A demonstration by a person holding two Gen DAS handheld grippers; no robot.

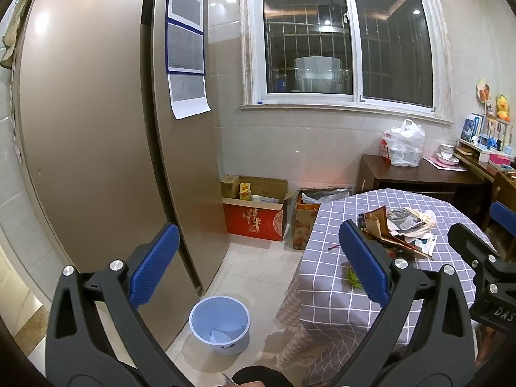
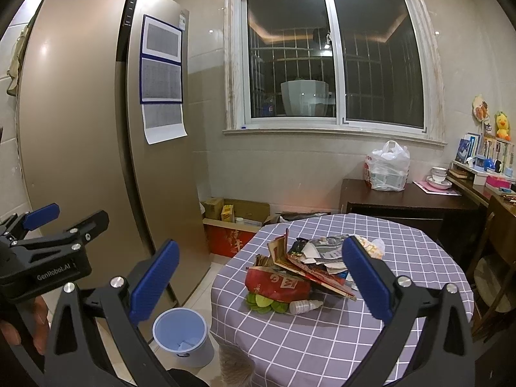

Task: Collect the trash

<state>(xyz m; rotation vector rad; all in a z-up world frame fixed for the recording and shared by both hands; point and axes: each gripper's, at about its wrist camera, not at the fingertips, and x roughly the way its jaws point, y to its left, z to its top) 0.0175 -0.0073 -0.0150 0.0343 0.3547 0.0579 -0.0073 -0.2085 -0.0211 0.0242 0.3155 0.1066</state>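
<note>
The trash (image 2: 309, 264) lay heaped near the middle of the table (image 2: 403, 329), which wore a purple cloth with a white grid. In the right wrist view the heap showed a crumpled red snack bag (image 2: 277, 285) at the front, torn brown and red cardboard packaging (image 2: 280, 250) standing tilted behind it, and crumpled printed paper and wrappers (image 2: 329, 251) toward the back. A small clear bottle (image 2: 304, 306) lay on its side against the red bag, and green leafy scraps (image 2: 262, 303) showed from under the bag's front edge. In the left wrist view the same trash (image 1: 400, 225) sat to the right, with a thin red stick (image 1: 333, 246) lying on the cloth just left of it.

On the tiled floor beside the table stood a pale blue bin (image 2: 180, 332), open at the top, with a scrap of pale paper at its bottom; it sat between the table and the tall bronze refrigerator (image 2: 80, 148).

The right hand-held gripper (image 2: 258, 287) hung above the table's near side with its blue-padded fingers wide apart, holding nothing. The left hand-held gripper (image 1: 258, 274) was likewise spread open and empty, raised above the floor and the bin (image 1: 219, 324). Open cardboard boxes (image 1: 254, 206) stood against the wall under the window (image 1: 345, 35).
</note>
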